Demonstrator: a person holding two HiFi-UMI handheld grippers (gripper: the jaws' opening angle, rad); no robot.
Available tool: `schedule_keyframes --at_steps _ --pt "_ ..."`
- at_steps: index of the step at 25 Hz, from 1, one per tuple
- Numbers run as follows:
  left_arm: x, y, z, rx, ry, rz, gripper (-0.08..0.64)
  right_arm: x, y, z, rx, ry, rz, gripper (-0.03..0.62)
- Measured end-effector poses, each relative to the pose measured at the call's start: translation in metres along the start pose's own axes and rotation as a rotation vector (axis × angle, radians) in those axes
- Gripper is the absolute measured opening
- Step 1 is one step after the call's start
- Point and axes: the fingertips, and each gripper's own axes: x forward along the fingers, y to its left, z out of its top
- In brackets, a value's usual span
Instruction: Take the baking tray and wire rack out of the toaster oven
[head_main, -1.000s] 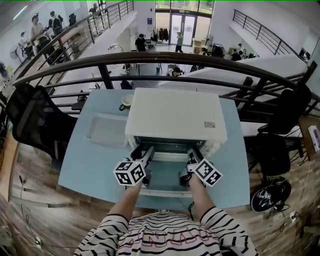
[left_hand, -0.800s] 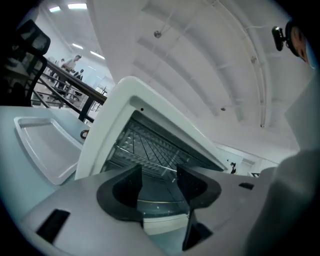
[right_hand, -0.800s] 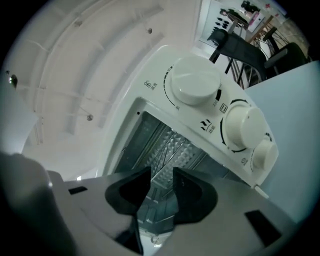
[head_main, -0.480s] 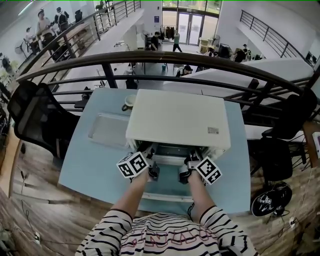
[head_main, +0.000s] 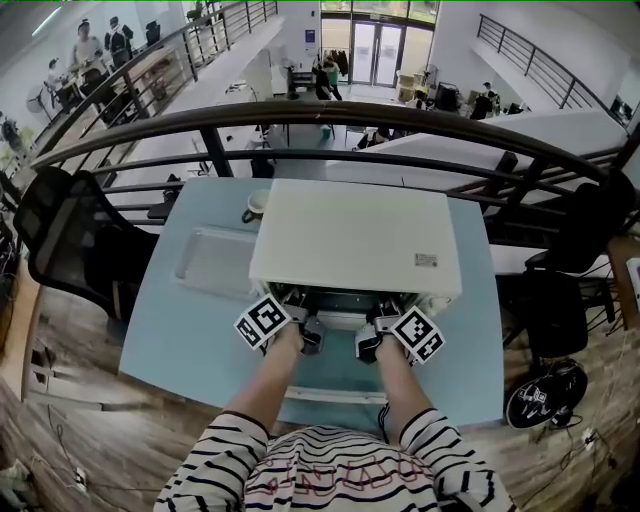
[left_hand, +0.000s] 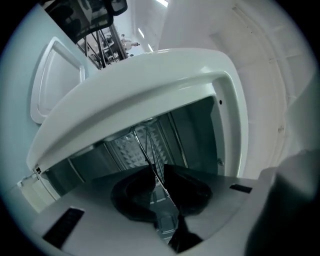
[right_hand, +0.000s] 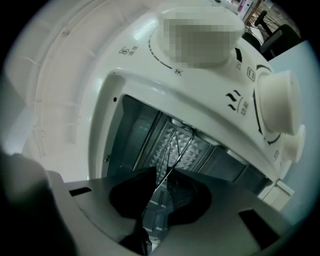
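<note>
The white toaster oven (head_main: 350, 235) stands on the blue table (head_main: 170, 330) with its door (head_main: 330, 385) folded down toward me. Both grippers reach level into the oven mouth. The left gripper (head_main: 306, 322) (left_hand: 155, 175) has its jaws closing, and a wire of the rack (left_hand: 149, 142) runs between its black pads. The right gripper (head_main: 372, 325) (right_hand: 162, 185) is closing too, with the wire rack (right_hand: 176, 142) pinched between its pads. A pale baking tray (head_main: 215, 262) (left_hand: 50, 75) lies flat on the table, left of the oven.
A cup (head_main: 255, 205) sits at the oven's back left corner. The control knobs (right_hand: 277, 107) are on the oven's right front. A black railing (head_main: 330, 120) runs behind the table, and a black chair (head_main: 70, 240) stands to its left.
Both grippers have pushed forward into the oven mouth. The left one has rolled, turning its marker cube. Both pairs of jaws have narrowed onto the rack's wire.
</note>
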Motion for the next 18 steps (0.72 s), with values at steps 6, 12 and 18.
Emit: schedule_keyframes --at_steps 6,12,18 --pt "-0.008 0.0 -0.004 -0.066 0.017 0.005 0.058 -0.01 0.0 -0.002 0.067 -0.015 -0.014 0.068" --pt "-0.03 -0.004 -0.015 -0.126 0.04 -0.004 0.048 -0.034 0.001 -0.009 0.135 -0.05 -0.022 0.057" --pt "-0.055 -0.008 -0.025 -0.15 0.062 -0.018 0.041 -0.06 0.003 -0.02 0.171 -0.08 -0.024 0.052"
